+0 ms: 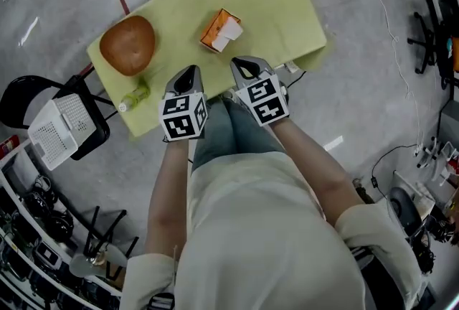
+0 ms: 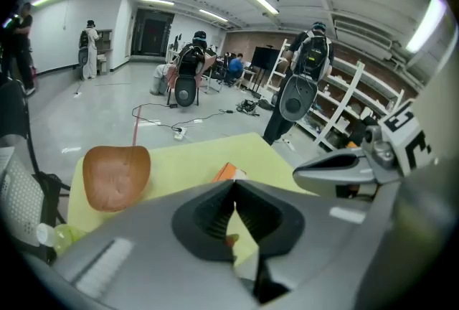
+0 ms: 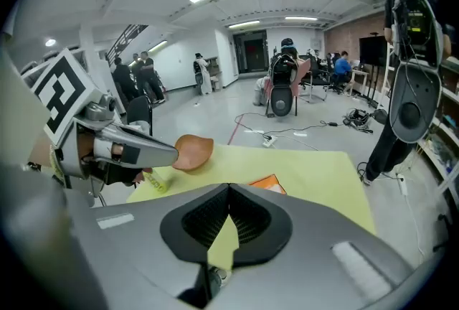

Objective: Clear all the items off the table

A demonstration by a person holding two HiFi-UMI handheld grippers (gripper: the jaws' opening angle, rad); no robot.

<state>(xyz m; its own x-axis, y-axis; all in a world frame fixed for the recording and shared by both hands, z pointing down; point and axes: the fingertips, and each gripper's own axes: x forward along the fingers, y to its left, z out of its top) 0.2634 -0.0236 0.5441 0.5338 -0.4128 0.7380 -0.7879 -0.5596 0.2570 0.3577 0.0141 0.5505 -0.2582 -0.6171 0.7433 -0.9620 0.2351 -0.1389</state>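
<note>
In the head view, the rectangular table (image 1: 280,11) under a matt yellow-green cloth carries three things. A smooth, rounded brown bowl (image 1: 128,44) of wood-like finish sits at the table's left end. A small orange cardboard carton (image 1: 220,31) with a white flap folded open lies near the table's middle. A little clear plastic bottle (image 1: 134,96) holding yellow-green liquid lies on its side at the table's near edge, just below the bowl. Off the table's left end, a white perforated plastic basket (image 1: 61,129) rests on a black chair (image 1: 29,97); what is in it cannot be made out. The left gripper (image 1: 188,72) and the right gripper (image 1: 246,67), grey moulded shells each bearing a black-and-white marker cube, are held side by side over the table's near edge. In the left gripper view, the ribbed black pads meet at their tips with only cloth showing behind them, so this gripper is closed and carries nothing. Beyond it on the table, the bowl shows a shallow, slightly dished face, and a corner of the carton peeks over the jaws. In the right gripper view, the jaws are likewise pressed together and grip nothing. The bowl and the bottle lie at the table's far left corner, partly behind the other gripper, and the carton lies just past the closed tips.
</note>
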